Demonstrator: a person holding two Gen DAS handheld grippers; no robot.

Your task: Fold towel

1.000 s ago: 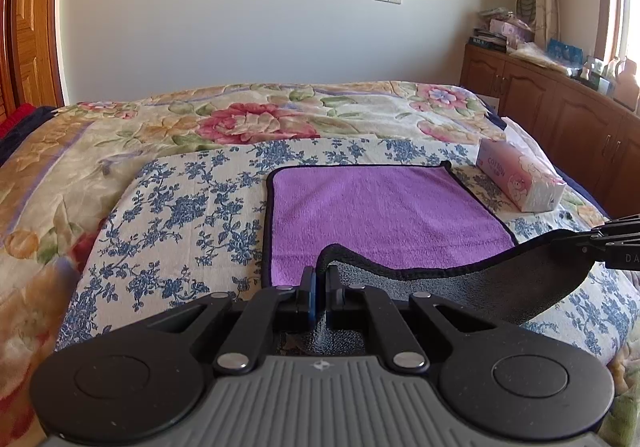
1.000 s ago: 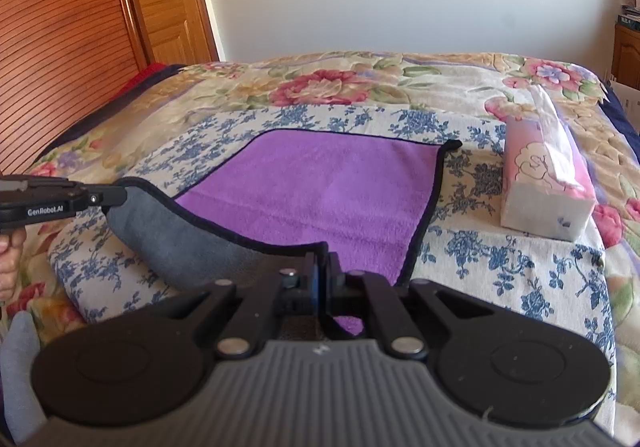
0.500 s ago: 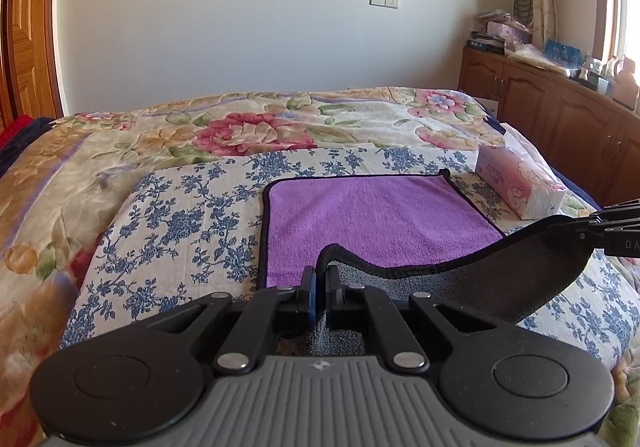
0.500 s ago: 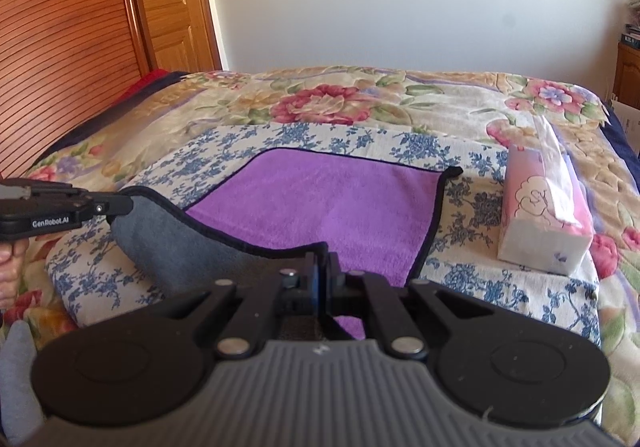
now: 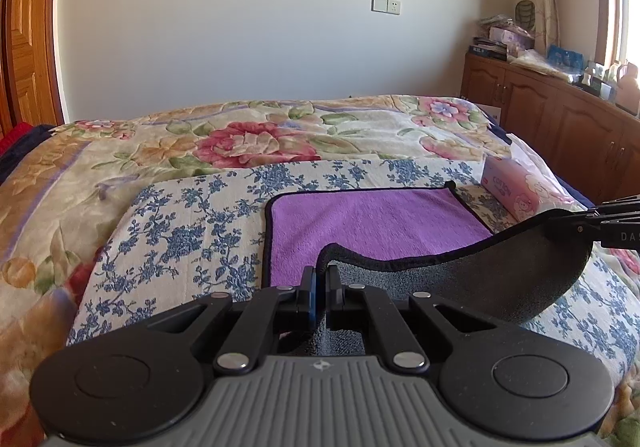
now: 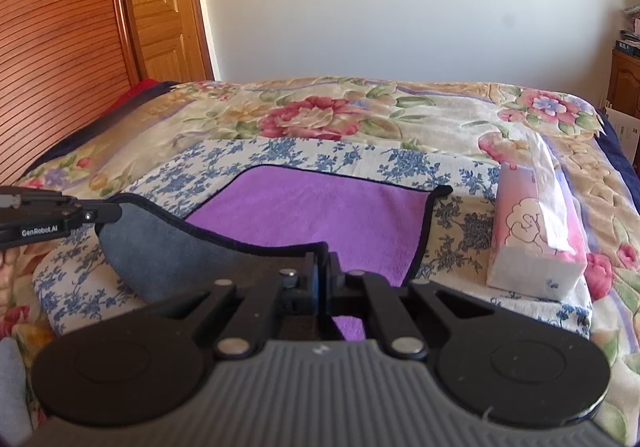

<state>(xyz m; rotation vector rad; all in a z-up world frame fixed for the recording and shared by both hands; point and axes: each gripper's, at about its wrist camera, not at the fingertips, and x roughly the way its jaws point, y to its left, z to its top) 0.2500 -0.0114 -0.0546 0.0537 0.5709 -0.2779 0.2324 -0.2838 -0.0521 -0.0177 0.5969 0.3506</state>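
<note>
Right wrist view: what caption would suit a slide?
Two grippers lift a purple towel's near edge above the bed.

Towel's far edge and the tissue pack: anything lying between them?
No. Right wrist view shows only bare blue-flowered cloth between the towel and tissue pack.

Home bedroom, bed [image 5: 248, 139] under floral quilt, wooden door [image 6: 164, 3], cluttered wooden cabinets [image 5: 560, 115], curtained window

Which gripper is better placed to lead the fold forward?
Neither: left gripper and right gripper each clamp a near corner of the towel, lifted evenly; both should move together.
</note>
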